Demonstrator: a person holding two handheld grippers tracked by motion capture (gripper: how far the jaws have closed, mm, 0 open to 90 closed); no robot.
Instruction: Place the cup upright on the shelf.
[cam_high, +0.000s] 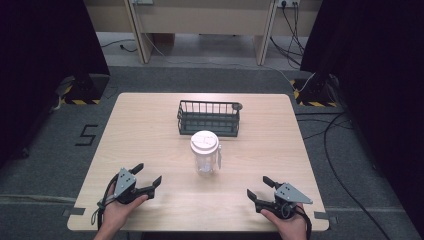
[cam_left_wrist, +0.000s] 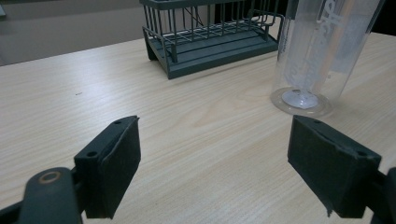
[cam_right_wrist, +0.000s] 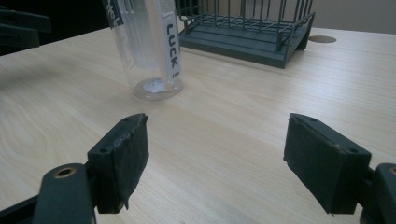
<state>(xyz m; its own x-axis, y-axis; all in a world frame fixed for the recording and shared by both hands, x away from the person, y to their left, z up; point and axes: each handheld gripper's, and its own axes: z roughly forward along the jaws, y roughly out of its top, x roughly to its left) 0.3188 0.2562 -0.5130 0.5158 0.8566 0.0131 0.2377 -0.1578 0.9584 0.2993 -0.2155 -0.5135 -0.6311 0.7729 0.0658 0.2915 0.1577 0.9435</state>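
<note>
A clear plastic cup with a white lid stands upright in the middle of the table, just in front of a dark wire basket. My left gripper rests near the front left corner, open, with nothing between its jaws. My right gripper rests near the front right corner, also open and empty. In the left gripper view the cup stands ahead to the right and the basket behind it. The right gripper view has the cup, lettered "LUCK", ahead to the left and the basket beyond.
The light wooden table stands on grey carpet. A small round dark mark lies on the table by the basket's right end. Dark curtains, stands and floor cables flank the table on both sides.
</note>
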